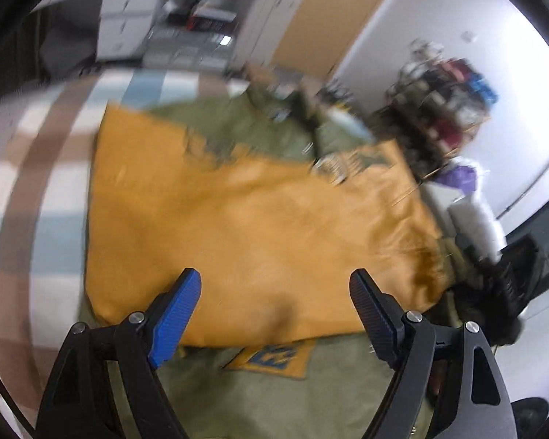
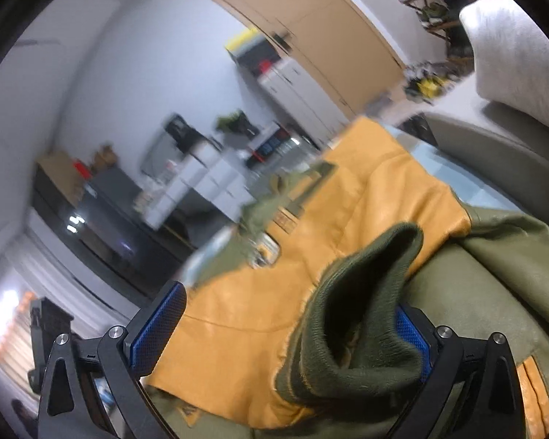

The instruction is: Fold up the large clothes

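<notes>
An olive-green jacket with mustard-yellow sleeves [image 1: 245, 226] lies on a striped bed cover [image 1: 36, 190]. One yellow sleeve is folded across the green body. My left gripper [image 1: 274, 303] is open and empty, hovering just above the sleeve's near edge. In the right wrist view the same yellow sleeve [image 2: 311, 241] runs away from me, ending in a dark green ribbed cuff [image 2: 362, 314]. My right gripper [image 2: 292, 333] is open; the cuff rests between its fingers, against the right pad [image 2: 411, 336].
A blue and yellow patch [image 1: 274, 356] shows on the green jacket body below the sleeve. White drawer units [image 1: 128, 18] and a cluttered shelf [image 1: 443, 109] stand beyond the bed. A white pillow [image 2: 512, 51] and a grey cushion [image 2: 494, 153] lie at the right.
</notes>
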A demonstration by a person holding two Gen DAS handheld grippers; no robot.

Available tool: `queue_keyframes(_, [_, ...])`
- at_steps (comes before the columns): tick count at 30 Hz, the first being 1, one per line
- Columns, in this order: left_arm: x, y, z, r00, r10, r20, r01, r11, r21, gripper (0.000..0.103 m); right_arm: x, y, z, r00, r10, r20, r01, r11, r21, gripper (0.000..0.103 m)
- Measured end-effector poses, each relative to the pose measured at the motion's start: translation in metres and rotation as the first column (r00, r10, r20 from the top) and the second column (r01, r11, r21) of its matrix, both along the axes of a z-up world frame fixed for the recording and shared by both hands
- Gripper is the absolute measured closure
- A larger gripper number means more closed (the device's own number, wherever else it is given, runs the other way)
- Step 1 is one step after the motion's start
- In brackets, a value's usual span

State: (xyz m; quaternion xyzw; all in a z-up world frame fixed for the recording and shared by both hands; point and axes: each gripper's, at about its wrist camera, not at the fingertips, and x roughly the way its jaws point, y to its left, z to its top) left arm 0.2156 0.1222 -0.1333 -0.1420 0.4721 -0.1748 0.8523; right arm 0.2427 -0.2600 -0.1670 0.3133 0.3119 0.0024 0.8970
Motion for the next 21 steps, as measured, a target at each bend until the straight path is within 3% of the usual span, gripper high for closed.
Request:
queue_keyframes(1, [-0.001,-0.003,-0.01,1.0,-0.004,-0.029,0.004,1.0,0.01,0.023,0.005,0.002,-0.001,0.998,-0.01,-0.057,0.008,0.999,-0.034,0.014])
queue_keyframes(2, [-0.006,-0.002,-0.006,1.0,-0.003,-0.025,0.004,1.0,0.021,0.023,0.006,0.004,-0.002,0.996,-0.014,-0.093,0.008,0.998,-0.061,0.045])
queue_keyframes(3, [-0.009,-0.004,-0.003,1.0,-0.008,-0.008,0.009,1.0,0.03,0.023,0.01,0.005,0.0,0.992,-0.022,-0.127,0.009,0.995,-0.098,0.068])
queue_keyframes(4, [-0.01,-0.005,0.001,1.0,-0.015,0.003,0.015,0.999,0.038,0.023,0.015,0.006,0.004,0.988,-0.013,-0.156,-0.008,0.991,-0.137,0.071])
queue_keyframes(6, [-0.013,-0.008,0.013,0.999,-0.027,0.021,0.026,0.999,0.033,0.023,0.019,0.009,0.015,0.985,0.037,-0.168,-0.07,0.979,-0.192,0.077])
queue_keyframes(10, [-0.015,-0.006,0.032,0.996,-0.014,0.084,0.011,0.999,0.032,0.023,0.035,0.028,0.059,0.98,0.145,-0.134,-0.183,0.921,-0.344,0.082])
queue_keyframes(13, [-0.014,-0.01,0.039,0.993,-0.007,0.115,0.001,0.999,0.048,0.023,0.053,0.048,0.094,0.969,0.235,-0.077,-0.241,0.831,-0.501,0.083])
queue_keyframes(14, [-0.012,-0.009,0.036,0.994,-0.004,0.11,-0.002,0.999,0.052,0.023,0.059,0.05,0.094,0.967,0.24,-0.084,-0.248,0.821,-0.514,0.083])
queue_keyframes(17, [0.002,-0.01,0.009,0.998,-0.012,0.054,0.008,0.997,0.079,0.023,0.081,0.033,0.063,0.968,0.159,-0.196,-0.24,0.823,-0.515,0.078])
queue_keyframes(19, [0.011,-0.012,-0.013,1.0,-0.016,-0.019,0.018,0.994,0.108,0.023,0.097,0.018,0.02,0.927,0.074,-0.368,-0.266,0.822,-0.505,0.071])
queue_keyframes(21, [0.016,-0.014,-0.029,0.997,-0.024,-0.07,0.032,0.991,0.127,0.023,0.099,0.007,-0.004,0.889,0.065,-0.453,-0.289,0.848,-0.445,0.067])
